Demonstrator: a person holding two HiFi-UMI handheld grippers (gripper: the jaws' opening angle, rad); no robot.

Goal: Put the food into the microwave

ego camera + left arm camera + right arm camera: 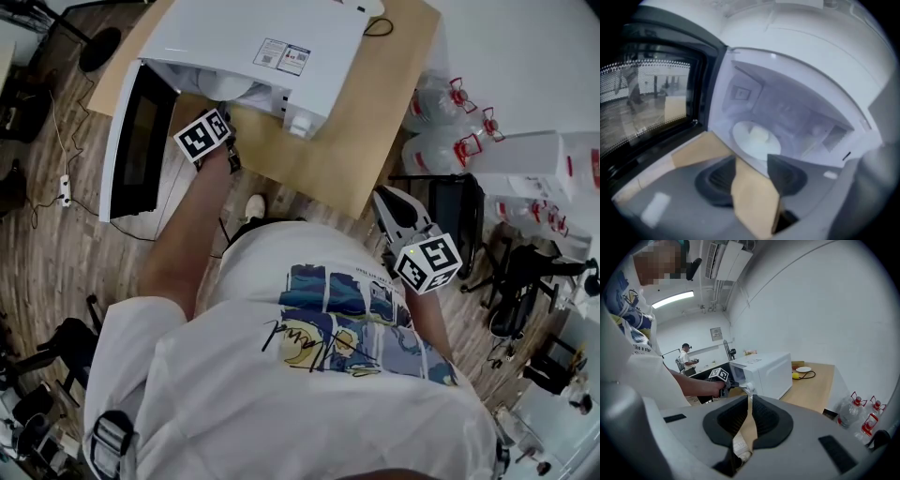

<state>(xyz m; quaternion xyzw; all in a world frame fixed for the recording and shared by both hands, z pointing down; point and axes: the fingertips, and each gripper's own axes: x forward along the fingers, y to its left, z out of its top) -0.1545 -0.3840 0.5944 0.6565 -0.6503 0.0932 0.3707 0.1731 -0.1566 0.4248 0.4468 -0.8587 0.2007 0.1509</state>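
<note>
Food point(759, 135) on a white plate point(746, 144) is seen inside the open microwave point(801, 70), at the worktop's point(375, 122) left edge. The plate is judged stiff, slick and breakable; its rim is the hold. The left gripper point(752, 174) jaws are held apart, empty; the right gripper point(750, 417) jaws are nearly closed, empty.

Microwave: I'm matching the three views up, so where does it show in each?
Head view: microwave at top, door open at left.
Left gripper view: microwave fills the frame, open.
Right gripper view: microwave at centre, above the jaws.
Shared landmark: the wooden table under it.
</note>
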